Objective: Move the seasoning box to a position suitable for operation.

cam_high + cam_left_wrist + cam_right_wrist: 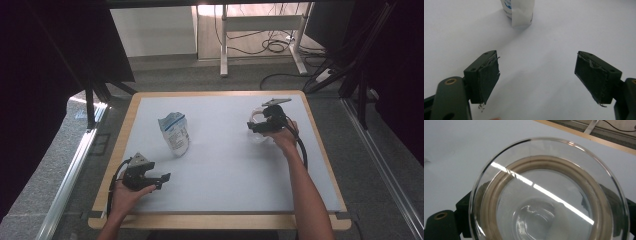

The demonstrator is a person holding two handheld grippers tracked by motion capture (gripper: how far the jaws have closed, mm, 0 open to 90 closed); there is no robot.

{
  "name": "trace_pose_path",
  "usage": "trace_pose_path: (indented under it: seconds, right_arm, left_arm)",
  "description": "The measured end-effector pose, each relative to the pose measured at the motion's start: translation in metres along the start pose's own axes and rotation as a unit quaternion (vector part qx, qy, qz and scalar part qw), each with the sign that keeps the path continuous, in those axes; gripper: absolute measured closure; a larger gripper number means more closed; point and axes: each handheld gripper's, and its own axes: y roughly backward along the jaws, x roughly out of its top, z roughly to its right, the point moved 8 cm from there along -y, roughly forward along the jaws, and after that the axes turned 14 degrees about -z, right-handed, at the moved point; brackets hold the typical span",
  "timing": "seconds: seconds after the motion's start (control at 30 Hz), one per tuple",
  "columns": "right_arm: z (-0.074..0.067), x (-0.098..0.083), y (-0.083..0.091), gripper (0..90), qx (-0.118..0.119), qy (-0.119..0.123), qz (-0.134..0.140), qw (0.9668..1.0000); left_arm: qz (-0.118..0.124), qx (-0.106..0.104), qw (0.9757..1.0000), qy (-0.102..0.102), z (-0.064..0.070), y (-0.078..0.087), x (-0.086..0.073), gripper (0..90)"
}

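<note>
A white pouch with blue print (175, 134) stands upright on the white mat (225, 170), left of the middle; its lower part is at the top of the left gripper view (517, 12). My left gripper (162, 180) rests near the front left of the table, open (537, 75), with nothing between its pads, and it points toward the pouch. At the back right, my right gripper (260, 125) is shut on a clear glass lid (256, 120). In the right gripper view the round lid (549, 195) with its beige seal ring sits between the black jaws.
The mat lies on a wooden table (220, 221) whose rim shows all round. Beyond the far edge are grey floor, a white desk frame (260, 30) and loose cables (275, 47). A metal rail (70, 175) runs along the left side.
</note>
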Motion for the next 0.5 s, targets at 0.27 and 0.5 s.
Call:
trace_pose_path:
  seconds: [0.27, 0.5]
  right_arm:
    - [-0.015, -0.006, 0.02, 11.4, 0.013, 0.026, 0.004, 0.9996]
    - [-0.035, -0.024, 0.034, 11.3, 0.036, 0.047, -0.003, 0.9982]
  left_arm:
    - [-0.001, -0.002, 1.0, 0.003, -0.002, 0.0, 0.0, 19.6]
    - [0.001, -0.004, 1.0, 0.004, -0.002, 0.0, 0.001, 19.6]
